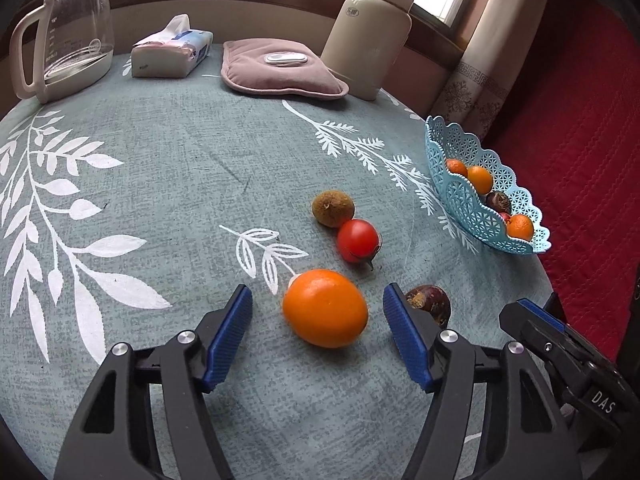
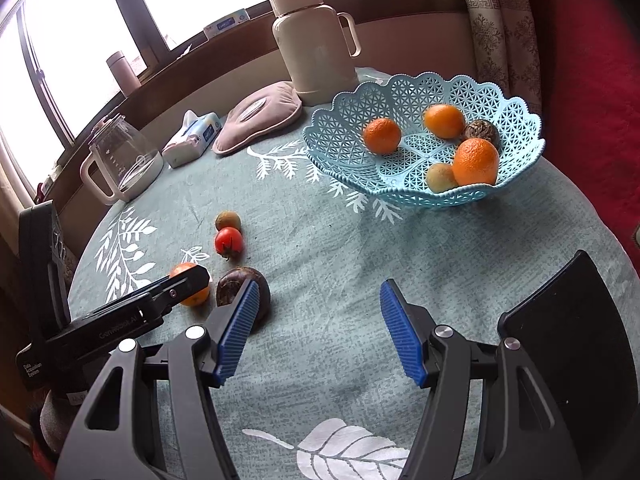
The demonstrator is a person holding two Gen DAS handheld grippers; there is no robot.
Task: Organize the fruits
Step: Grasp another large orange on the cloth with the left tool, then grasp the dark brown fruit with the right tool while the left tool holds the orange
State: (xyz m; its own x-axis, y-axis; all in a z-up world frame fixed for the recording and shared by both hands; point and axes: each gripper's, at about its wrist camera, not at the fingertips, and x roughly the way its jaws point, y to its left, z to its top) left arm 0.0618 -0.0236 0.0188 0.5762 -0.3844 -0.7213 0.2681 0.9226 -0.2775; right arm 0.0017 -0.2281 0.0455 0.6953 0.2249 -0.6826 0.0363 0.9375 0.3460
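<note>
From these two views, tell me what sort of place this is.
Probably a home living or dining room: a round table under a leaf-print cloth, a thermos jug and tissue pack by the window, and a blue fruit basket.

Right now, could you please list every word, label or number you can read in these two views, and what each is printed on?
"DAS": on the right claw's black body.
"Data Acquisition System": white label on the left claw's body.
Longer name on the left claw's arm: too blurred to read.
Flask badge: too small.
Glass jug markings: too small.
Tissue pack print: too small.
</note>
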